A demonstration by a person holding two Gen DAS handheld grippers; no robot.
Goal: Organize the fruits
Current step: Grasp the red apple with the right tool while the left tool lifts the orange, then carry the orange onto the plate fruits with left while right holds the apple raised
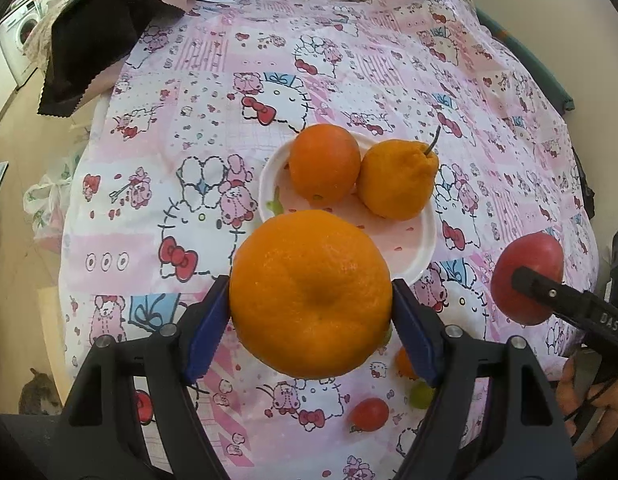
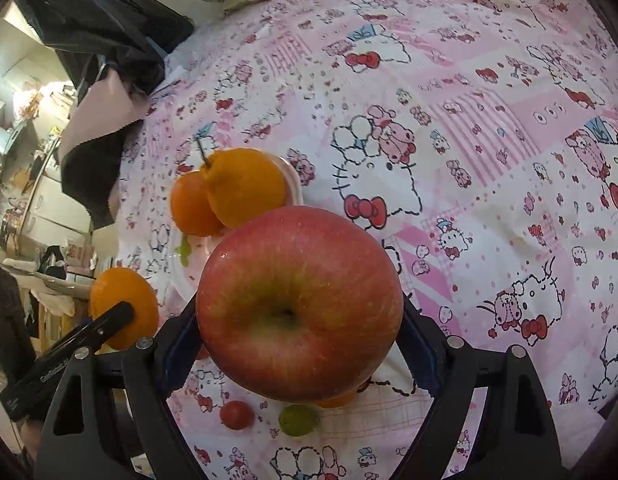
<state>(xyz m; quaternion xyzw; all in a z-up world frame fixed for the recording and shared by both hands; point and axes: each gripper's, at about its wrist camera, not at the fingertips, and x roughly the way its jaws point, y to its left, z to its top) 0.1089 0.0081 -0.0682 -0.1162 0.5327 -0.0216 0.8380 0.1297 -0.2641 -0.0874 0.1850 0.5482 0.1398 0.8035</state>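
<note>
Holding one fruit apiece above a table spread with a pink cartoon-print cloth (image 1: 349,60): the left tongs (image 1: 311,308) are clamped across a large orange (image 1: 309,296), the right tongs (image 2: 299,320) across a red apple (image 2: 299,304), each fruit pinched at its widest part between blue pads. Destination, as judged: white plate (image 1: 423,248), centre of cloth, already carrying a round orange (image 1: 324,162) and a stemmed knobbly citrus (image 1: 397,178) side by side on its far half. Loose small items on the near cloth: red cherry tomato (image 1: 369,414), green grape (image 1: 421,394). Risks: round skins may roll out of a two-point grip; both tongs converging on one plate may collide; only the plate's near half is free, so a dropped fruit may knock the others off or roll off the rim.
</note>
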